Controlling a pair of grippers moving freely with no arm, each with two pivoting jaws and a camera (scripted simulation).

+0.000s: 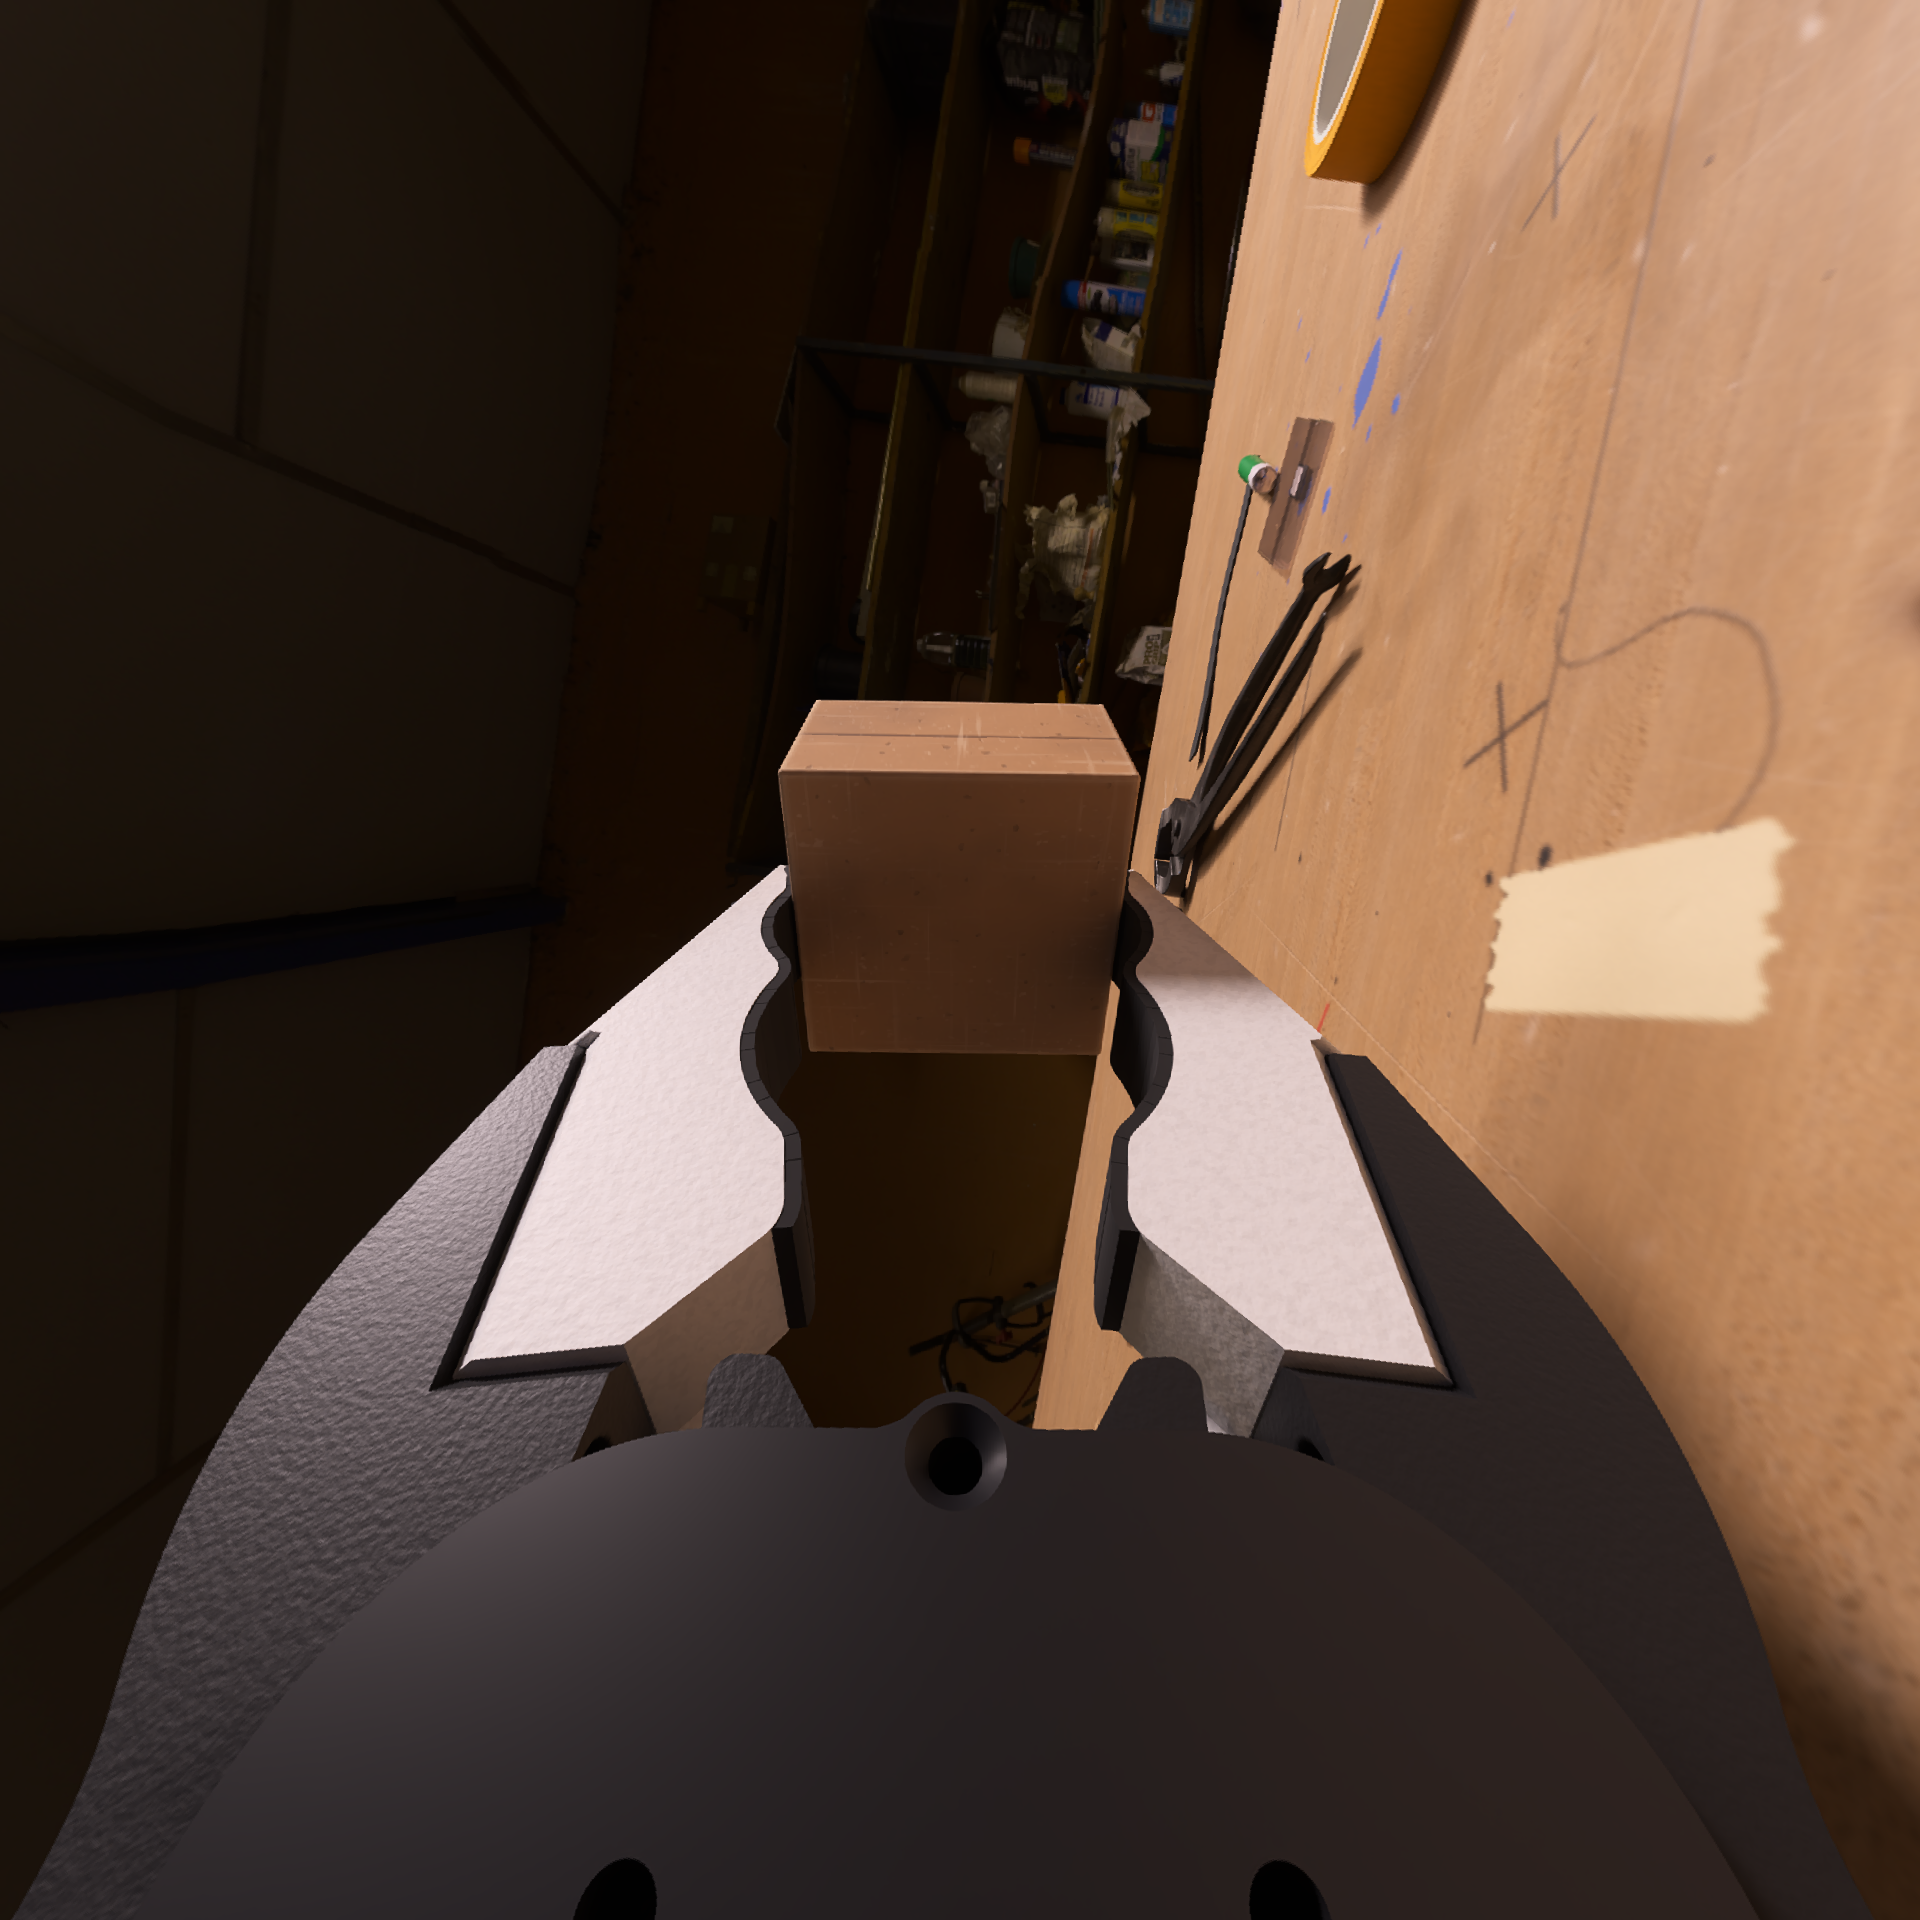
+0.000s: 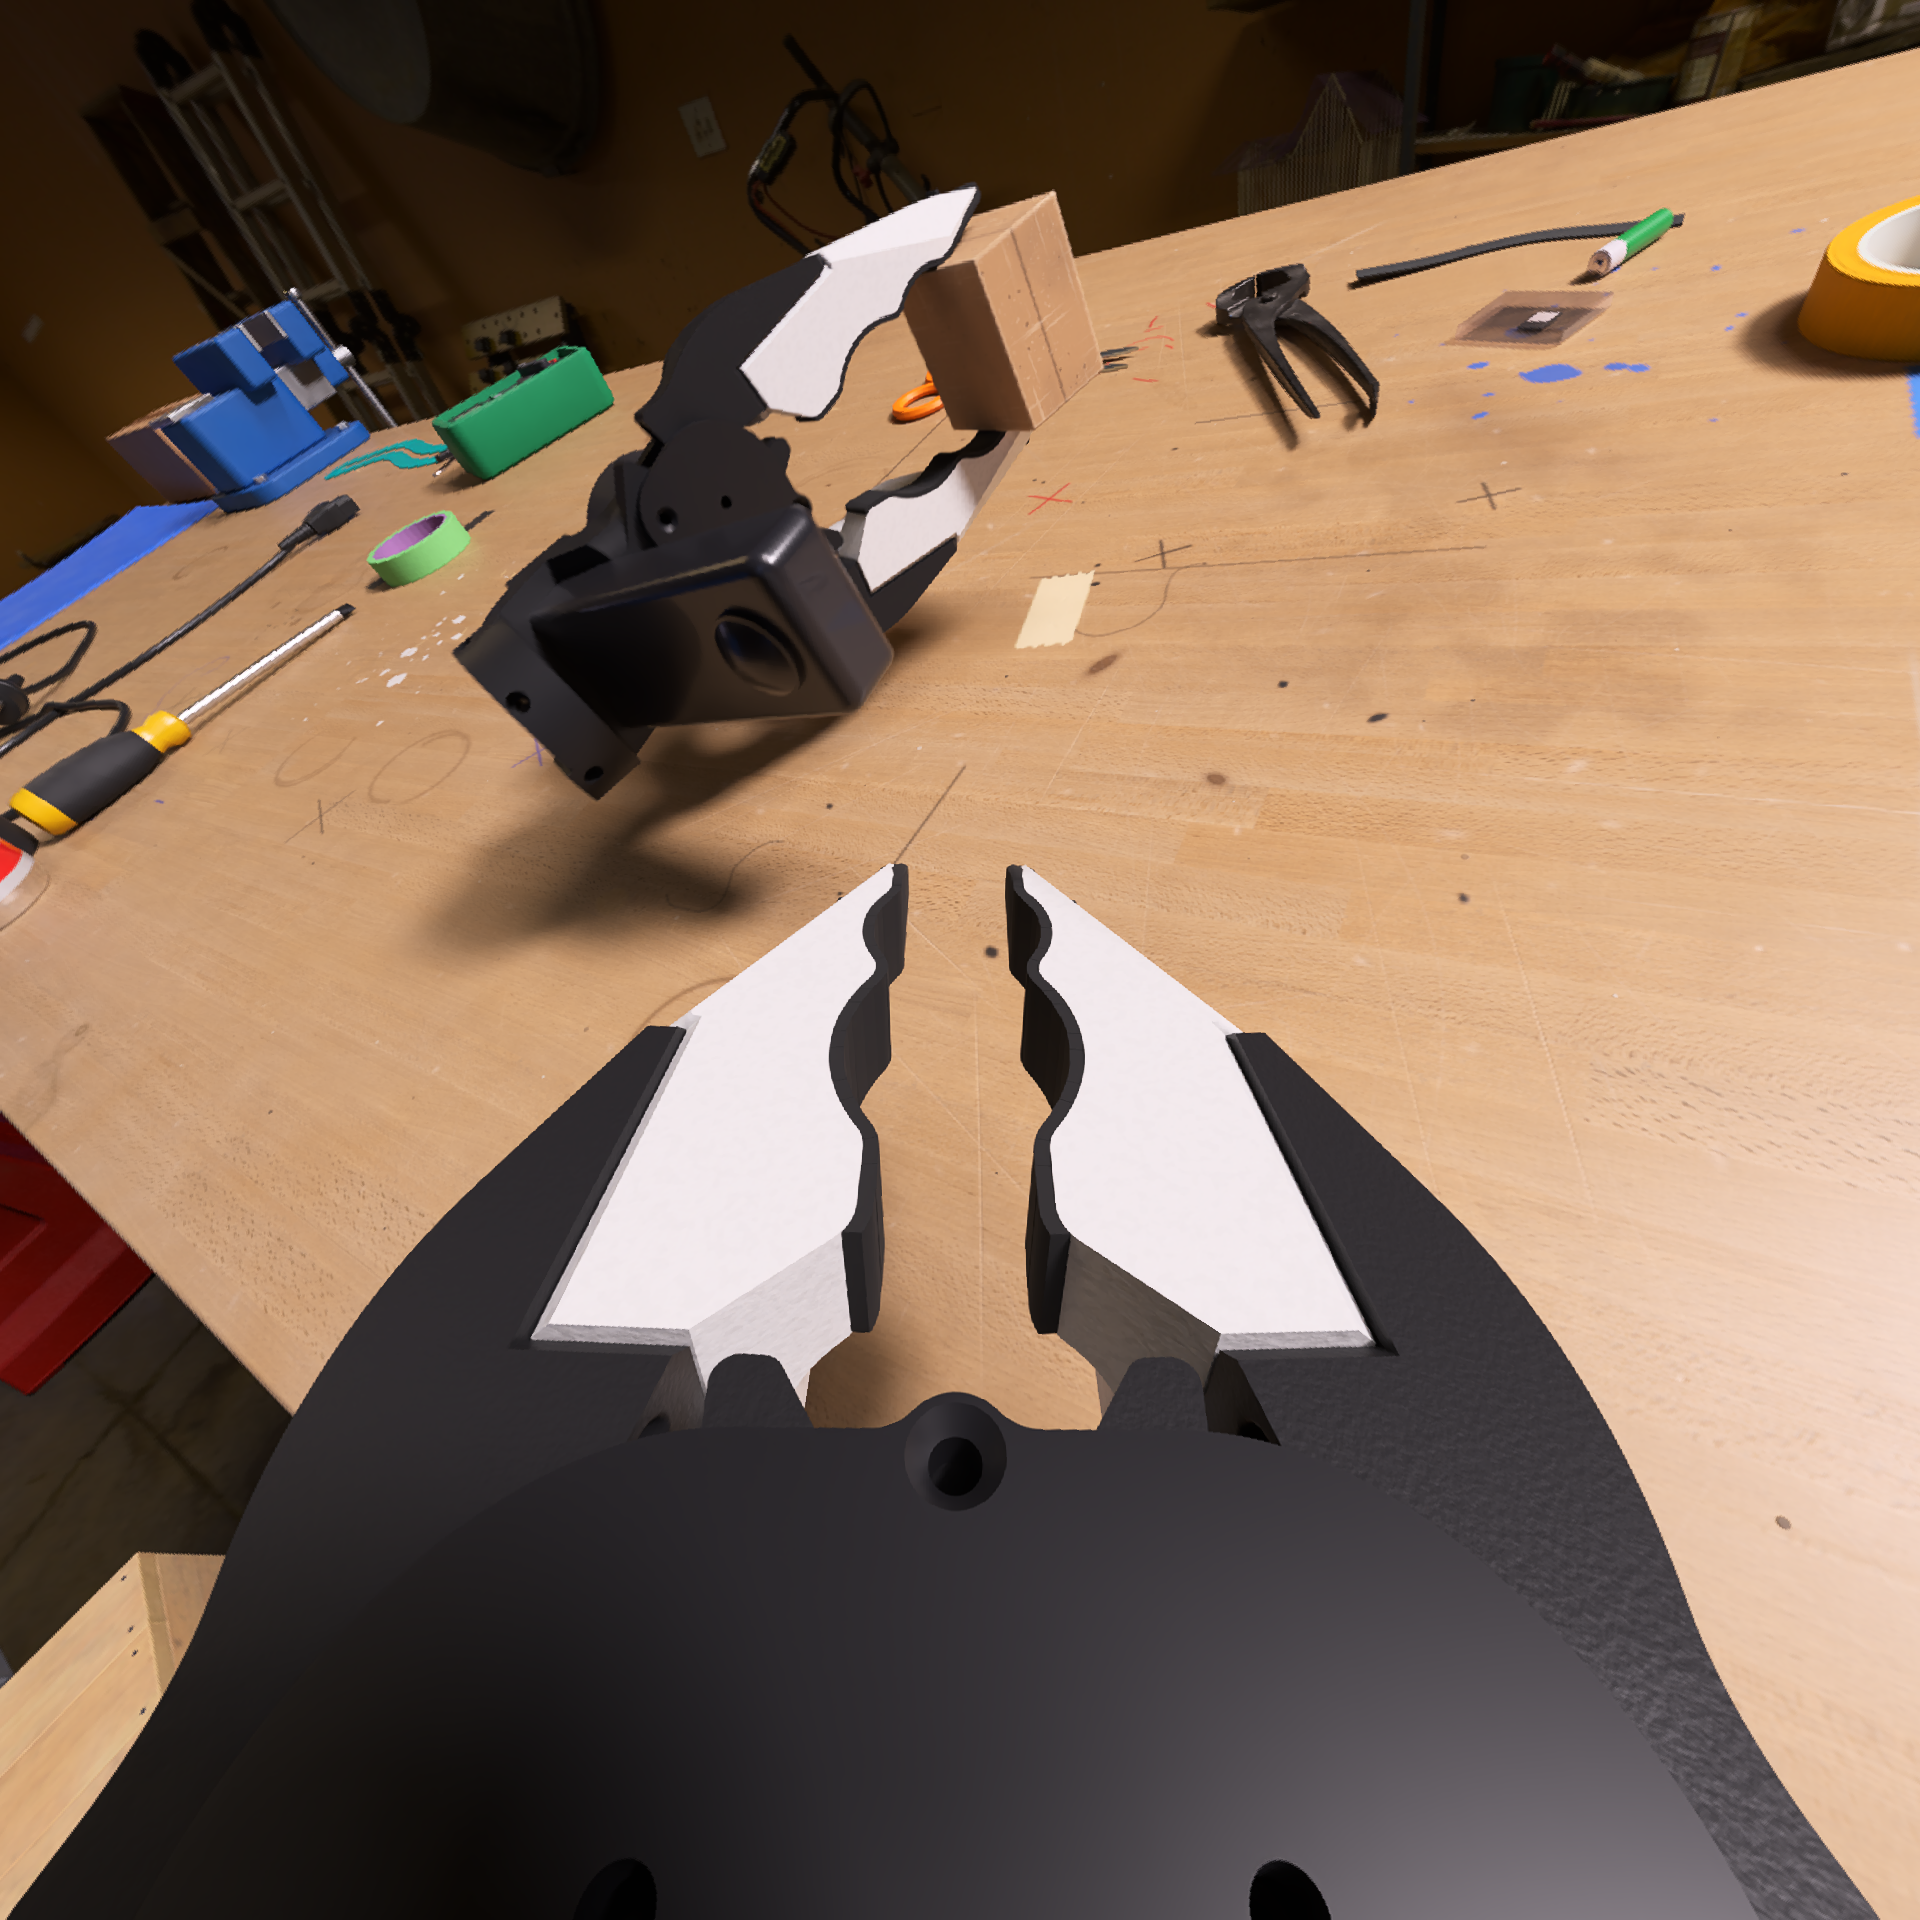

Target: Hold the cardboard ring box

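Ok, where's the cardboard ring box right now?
The cardboard ring box sits clamped between the left gripper fingertips, lifted above the wooden workbench, with black pliers beyond it.

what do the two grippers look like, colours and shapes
The left gripper and right gripper look identical: a matte black, rounded body with a textured surface, a central screw hole, and two tapering fingers faced in white with wavy, scalloped black inner edges. Seen from the right wrist view, the left gripper carries a boxy black camera housing with a round lens. No cables or markings show.

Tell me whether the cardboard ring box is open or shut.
Shut. The cardboard ring box shows no gap or raised lid, pinched between the left gripper's fingers.
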